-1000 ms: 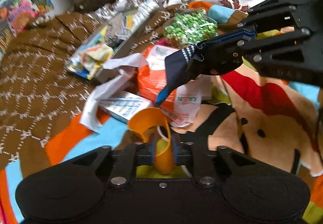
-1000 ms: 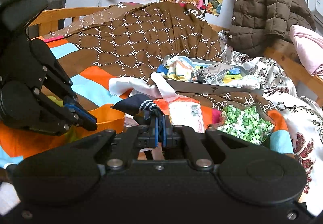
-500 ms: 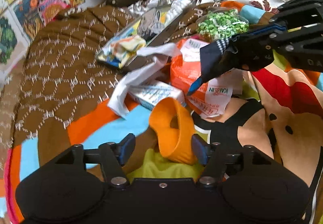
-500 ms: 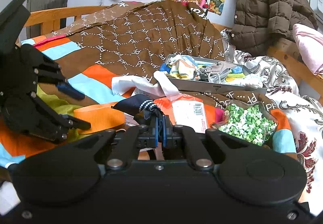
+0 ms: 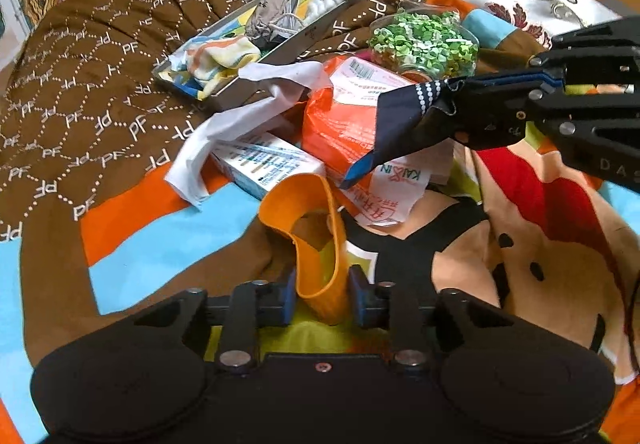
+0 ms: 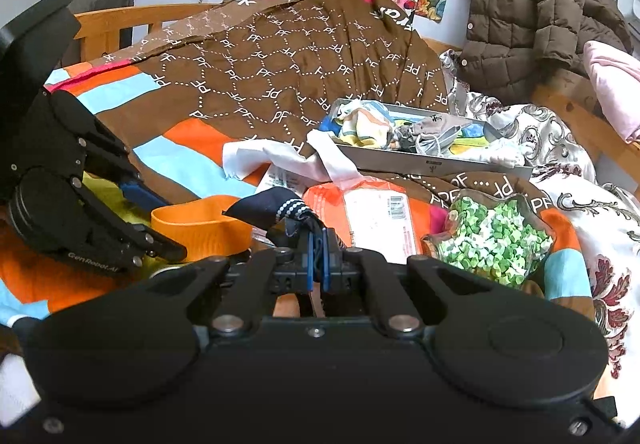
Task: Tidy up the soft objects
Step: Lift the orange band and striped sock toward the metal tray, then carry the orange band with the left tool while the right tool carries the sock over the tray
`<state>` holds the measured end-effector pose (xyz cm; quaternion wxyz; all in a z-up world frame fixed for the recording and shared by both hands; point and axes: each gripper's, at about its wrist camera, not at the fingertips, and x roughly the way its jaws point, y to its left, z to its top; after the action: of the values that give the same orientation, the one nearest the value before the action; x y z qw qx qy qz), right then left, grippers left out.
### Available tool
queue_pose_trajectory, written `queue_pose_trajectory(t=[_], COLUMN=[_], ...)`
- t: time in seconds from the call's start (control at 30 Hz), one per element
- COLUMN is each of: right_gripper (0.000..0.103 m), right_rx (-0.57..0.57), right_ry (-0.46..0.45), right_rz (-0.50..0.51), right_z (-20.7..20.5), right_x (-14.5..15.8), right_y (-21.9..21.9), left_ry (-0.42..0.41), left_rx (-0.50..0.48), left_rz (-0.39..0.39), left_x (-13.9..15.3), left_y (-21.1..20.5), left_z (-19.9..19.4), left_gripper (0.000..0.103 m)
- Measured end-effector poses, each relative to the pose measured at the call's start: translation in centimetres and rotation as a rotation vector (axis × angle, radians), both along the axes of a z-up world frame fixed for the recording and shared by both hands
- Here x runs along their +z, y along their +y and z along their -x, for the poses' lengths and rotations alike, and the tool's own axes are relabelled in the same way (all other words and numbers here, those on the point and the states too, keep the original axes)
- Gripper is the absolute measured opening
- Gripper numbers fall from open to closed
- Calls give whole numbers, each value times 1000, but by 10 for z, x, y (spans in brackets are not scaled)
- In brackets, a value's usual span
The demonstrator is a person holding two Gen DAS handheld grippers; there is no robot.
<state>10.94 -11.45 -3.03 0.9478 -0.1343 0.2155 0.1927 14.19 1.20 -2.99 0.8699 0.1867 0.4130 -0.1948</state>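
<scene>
**A:** What's the step here, as you read it?

**B:** Getting a firm hold on the orange band [image 5: 320, 240] so it can go with the other soft things. The left claw [image 5: 322, 294] is closing on it right now, its blue pads on either side of the band's lower loop, close against it. I'd let the pads come fully together on both layers before lifting; the band is floppy and stands on edge, so a shallow pinch could slip off.

**A:** And the right one?

**B:** The right claw [image 6: 316, 264] is pressed together on a corner of the navy cloth [image 5: 400, 124], which hangs from it over the orange package [image 5: 340, 124]. Best to keep that hand steady while the left finishes its grip.

**A:** Where does the band sit?

**B:** Take the metal tray [image 5: 256, 84] of socks as the mark: the band lies on the bedspread [image 5: 160, 244], on the near side of the tray, past the white cloth [image 5: 240, 116] and the small carton [image 5: 268, 164], just beside that carton. The glass bowl of green bits [image 5: 424, 40] is to the tray's right.

**A:** How does the band look?

**B:** Bright orange, smooth, a wide flat strip curled into an open loop, its upper edge flopping outward. It looks elastic, though I can't tell the material.

**A:** Any risk?

**B:** My guess: lifting too fast could drag the carton, and carrying toward the tray means clearing the hanging navy cloth.
</scene>
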Motion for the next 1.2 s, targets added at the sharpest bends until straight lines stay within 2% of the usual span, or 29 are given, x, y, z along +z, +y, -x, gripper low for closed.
queue_pose_trajectory(t=[0.13, 0.23, 0.5, 0.7, 0.93, 1.07, 1.2], right_gripper=[0, 0, 0, 0, 0, 0, 0], right_rx=[1, -2, -21, -41, -49, -28, -6], right_ry=[0, -2, -31, -66, -130, -177, -202], right_rz=[1, 0, -7, -35, -28, 27, 60], right_z=[0, -1, 2, -6, -42, -73, -110], right_x=[0, 0, 2, 16, 42, 52, 58], right_y=[-1, -1, 0, -2, -10, -8, -3], left_ry=[-10, -28, -111, -166, -207, -222, -250], left_rx=[-5, -6, -18, -47, -106, -127, -123], left_rz=[-5, -2, 22, 25, -32, -67, -52], left_x=[3, 9, 35, 57, 83, 84, 79], left_y=[-2, -2, -2, 2, 8, 9, 4], left_z=[1, 4, 8, 0, -40, -73, -111], left_gripper=[15, 13, 12, 12, 12, 12, 12])
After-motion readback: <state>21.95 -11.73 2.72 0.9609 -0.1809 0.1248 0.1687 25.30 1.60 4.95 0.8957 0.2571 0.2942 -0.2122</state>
